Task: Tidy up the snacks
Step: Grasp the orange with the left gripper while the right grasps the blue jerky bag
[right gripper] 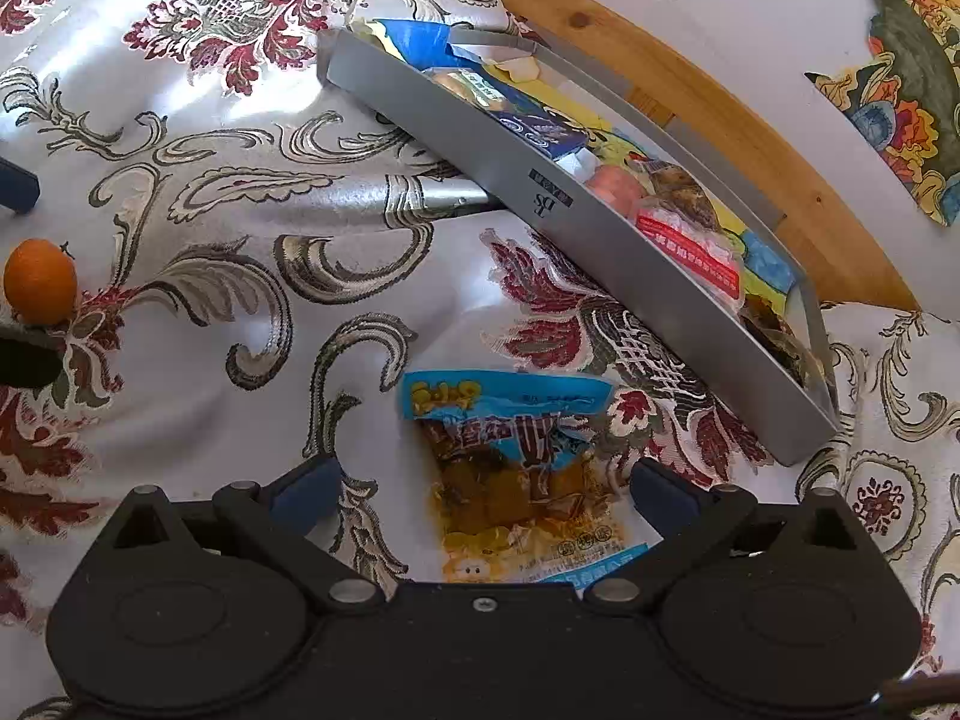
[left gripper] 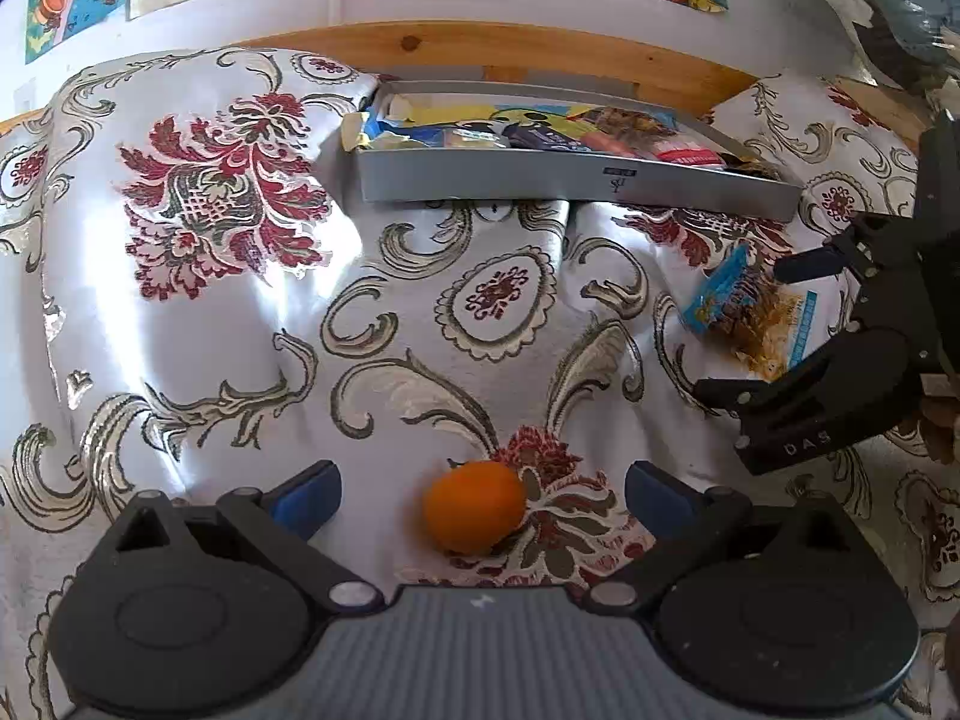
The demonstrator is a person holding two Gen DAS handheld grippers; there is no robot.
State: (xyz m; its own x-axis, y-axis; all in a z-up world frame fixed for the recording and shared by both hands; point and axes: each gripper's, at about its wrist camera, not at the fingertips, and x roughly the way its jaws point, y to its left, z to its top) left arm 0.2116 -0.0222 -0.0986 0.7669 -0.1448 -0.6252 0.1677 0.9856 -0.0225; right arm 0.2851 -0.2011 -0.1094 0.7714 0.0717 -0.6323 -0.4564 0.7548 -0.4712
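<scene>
Left wrist view: your left gripper (left gripper: 483, 495) has its 2 blue-padded fingers (left gripper: 306, 504) spread wide, w/ the small orange fruit (left gripper: 474, 513) lying on the cloth between them, touching neither pad. The fruit sits on a red flower of the patterned tablecloth (left gripper: 240, 300), near the camera. Further back, the grey tray (left gripper: 540, 177) rests against the wooden edge (left gripper: 480, 48), already packed w/ assorted wrapped snacks. To the right you see your right gripper (left gripper: 774, 324) side-on, jaws apart, straddling the blue-and-yellow snack packet (left gripper: 744, 312), which lies flat in front of the tray's right end. Right wrist view: your right gripper (right gripper: 483, 495) is likewise spread, both pads (right gripper: 660, 495) clear of the snack packet (right gripper: 522, 474); the packet lies on the cloth between the fingers, its blue top end pointing away from the camera, its lower end running under the gripper body. The tray (right gripper: 600, 252) runs diagonally just beyond it, close but not touching as far as you can tell, w/ blue, red and brown packs inside. The orange fruit (right gripper: 41, 282) shows at far left, well apart from the packet, w/ a tip of the left gripper's blue pad (right gripper: 18, 186) above it.
</scene>
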